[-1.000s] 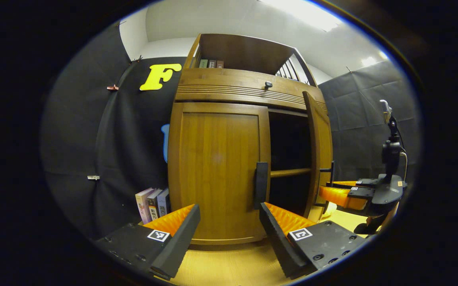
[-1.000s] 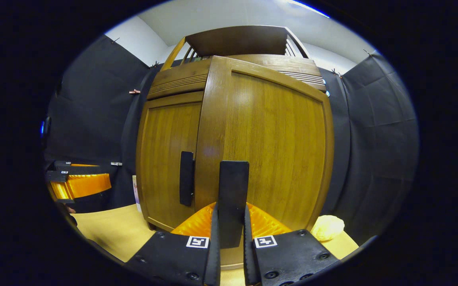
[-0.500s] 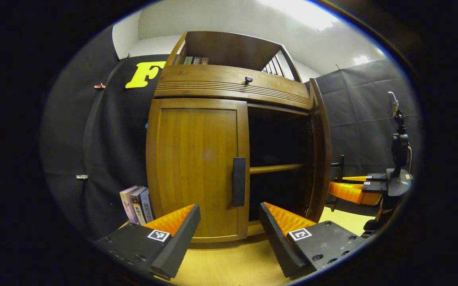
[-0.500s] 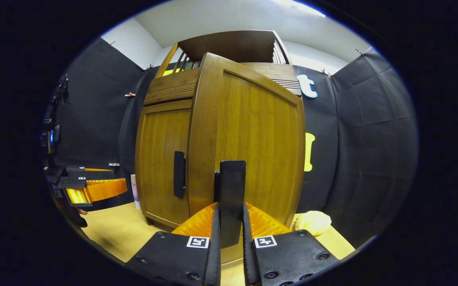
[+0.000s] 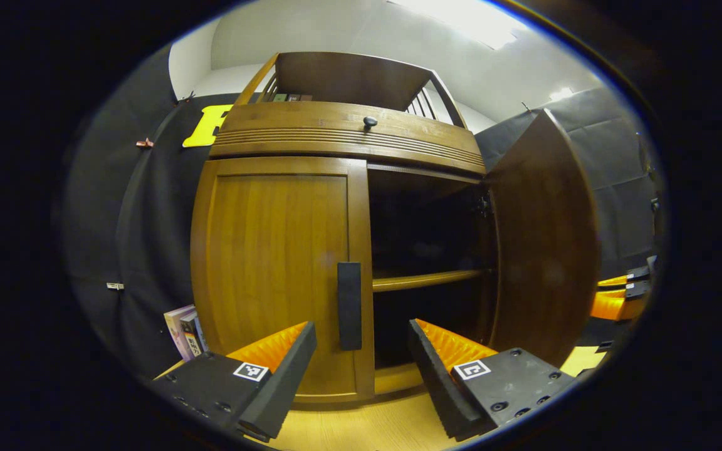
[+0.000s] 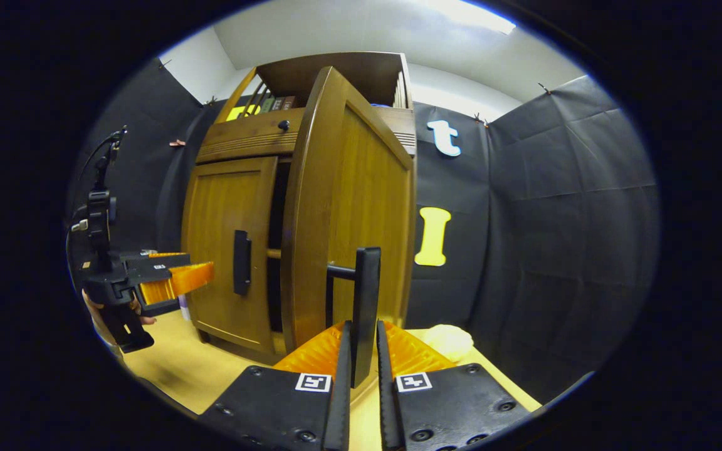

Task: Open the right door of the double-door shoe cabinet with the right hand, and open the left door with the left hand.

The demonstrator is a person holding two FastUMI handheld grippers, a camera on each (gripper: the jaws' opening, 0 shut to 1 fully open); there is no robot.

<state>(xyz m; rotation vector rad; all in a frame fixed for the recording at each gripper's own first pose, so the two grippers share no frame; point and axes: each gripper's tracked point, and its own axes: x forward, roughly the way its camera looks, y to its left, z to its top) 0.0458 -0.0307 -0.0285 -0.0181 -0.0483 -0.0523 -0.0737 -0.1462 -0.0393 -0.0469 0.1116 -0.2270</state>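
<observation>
Right wooden cabinet door (image 6: 348, 207): swung wider than a second ago, apparently near fully open. Right gripper (image 6: 361, 351) stays clamped on its black bar handle (image 6: 367, 300). Left gripper (image 5: 361, 351): fingers spread, empty, nearer the closed left door's black handle (image 5: 349, 305); that door is next.

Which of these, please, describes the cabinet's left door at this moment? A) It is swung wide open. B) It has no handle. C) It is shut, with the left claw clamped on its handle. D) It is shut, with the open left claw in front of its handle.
D: the left door sits flush, and the left claw stands open short of its black handle.
</observation>
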